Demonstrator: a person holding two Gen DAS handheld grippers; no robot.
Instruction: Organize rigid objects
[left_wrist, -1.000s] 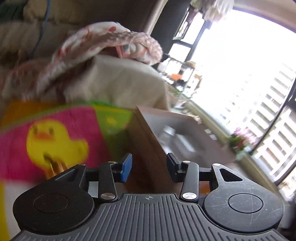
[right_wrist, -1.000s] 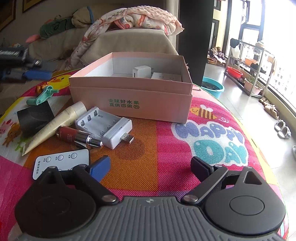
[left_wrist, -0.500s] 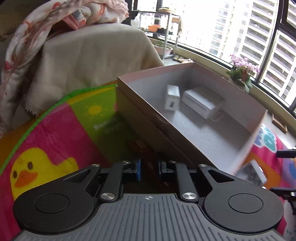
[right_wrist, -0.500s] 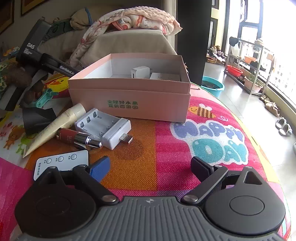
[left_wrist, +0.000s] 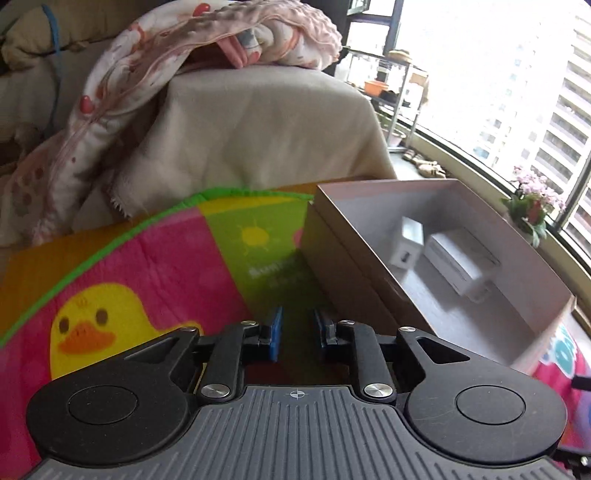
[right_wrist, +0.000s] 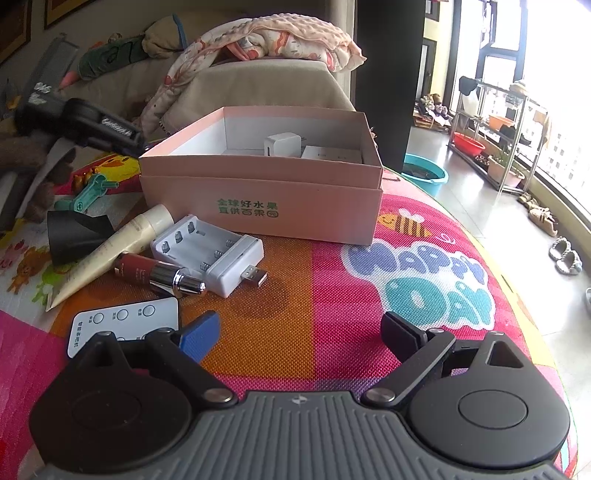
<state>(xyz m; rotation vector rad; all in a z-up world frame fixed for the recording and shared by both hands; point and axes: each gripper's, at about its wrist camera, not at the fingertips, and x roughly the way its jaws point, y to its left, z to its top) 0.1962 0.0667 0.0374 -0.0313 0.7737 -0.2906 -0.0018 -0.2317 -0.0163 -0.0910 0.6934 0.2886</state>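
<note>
Left gripper (left_wrist: 297, 334): held low over the mat (left_wrist: 177, 266), just beside the box's (left_wrist: 343, 266) near wall; blue pads (left_wrist: 275, 334) drawn near each other with a narrow gap between; nothing between them; released, though only slightly parted.
Right gripper (right_wrist: 301, 332): jaws spread wide, empty; hovering over the orange and pink part of the mat (right_wrist: 332, 280), near its front edge.
Box (right_wrist: 266, 192): pink cardboard, lid off, green print on the front; sits on the mat ahead of the right gripper, well apart from it.
In the box: a small white cube plug (right_wrist: 282, 146) standing near the back wall; a flat white adapter (right_wrist: 330, 153) just beside it; from the left wrist view, plug (left_wrist: 408, 245) and adapter (left_wrist: 460, 260) sit toward the far end.
Loose on the mat, left of the box front: white battery charger (right_wrist: 214, 253) with its USB end pointing right; red tube with silver cap (right_wrist: 159, 275) touching the charger's near side; cream tube (right_wrist: 114, 251) lying slantwise, cap toward the box; black cone-shaped piece (right_wrist: 75, 232) beyond it; teal plastic toy (right_wrist: 88, 192) farther back.
Remote (right_wrist: 125, 325): white, flat, round buttons; just beside the right gripper's blue pad (right_wrist: 199, 334), partly hidden by it.
Behind: sofa (right_wrist: 266, 85) under a beige cover; pink blanket (right_wrist: 288, 40) heaped on its arm.
</note>
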